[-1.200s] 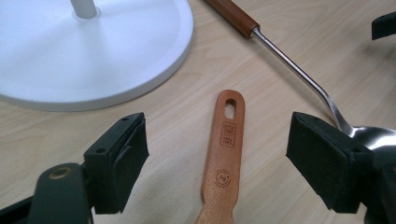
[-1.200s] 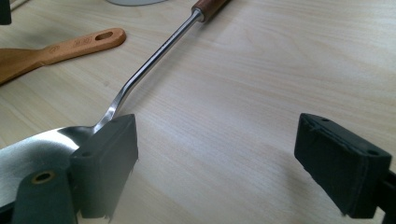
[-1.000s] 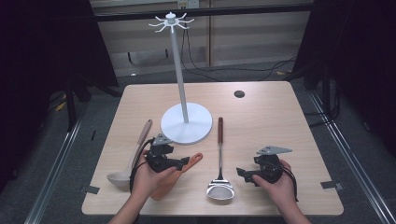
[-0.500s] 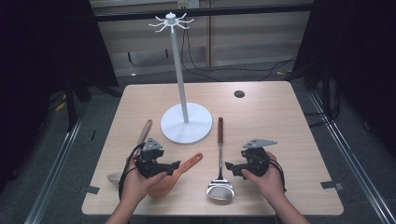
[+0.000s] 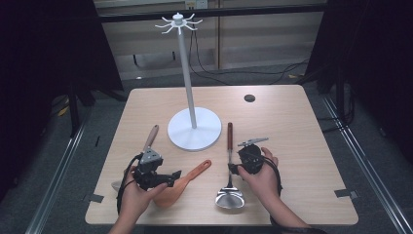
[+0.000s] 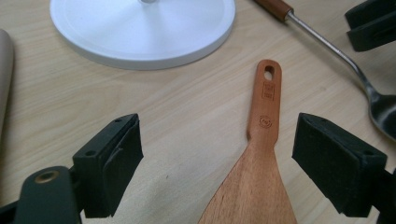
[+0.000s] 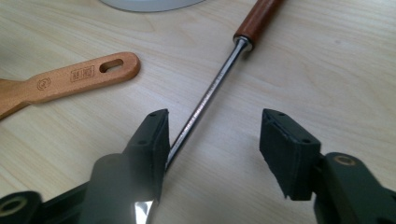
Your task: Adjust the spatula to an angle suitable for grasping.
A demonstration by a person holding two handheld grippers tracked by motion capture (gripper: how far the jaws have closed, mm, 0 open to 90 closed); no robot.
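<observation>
Left gripper [image 5: 174, 175] hovers low over the table with its jaws spread wide, and the wooden spatula [image 6: 259, 163] lies between them, untouched; its jaws have just been opening a little further. Right gripper [image 5: 233, 168] straddles the steel shaft of the ladle [image 7: 205, 100]: its jaws have just been closing and now stand half wide, the shaft against the inside of one pad in the right gripper view, the other pad well clear of it.

Both utensils lie flat on a pale wood-grain table [image 5: 292, 122] with rounded corners. The spatula's handle points toward the white round base of a stand [image 5: 194, 129], whose thin pole rises to a ring of hooks at the top. The ladle's bowl sits near the person's edge, its brown handle aimed at the far side. A third utensil [image 5: 150, 136] with a brown handle lies left of the stand. A small dark disc [image 5: 250, 98] is set into the far right of the tabletop. Round the table the room is dark, with grey floor, metal rails and loose cables along a pale wall behind.
</observation>
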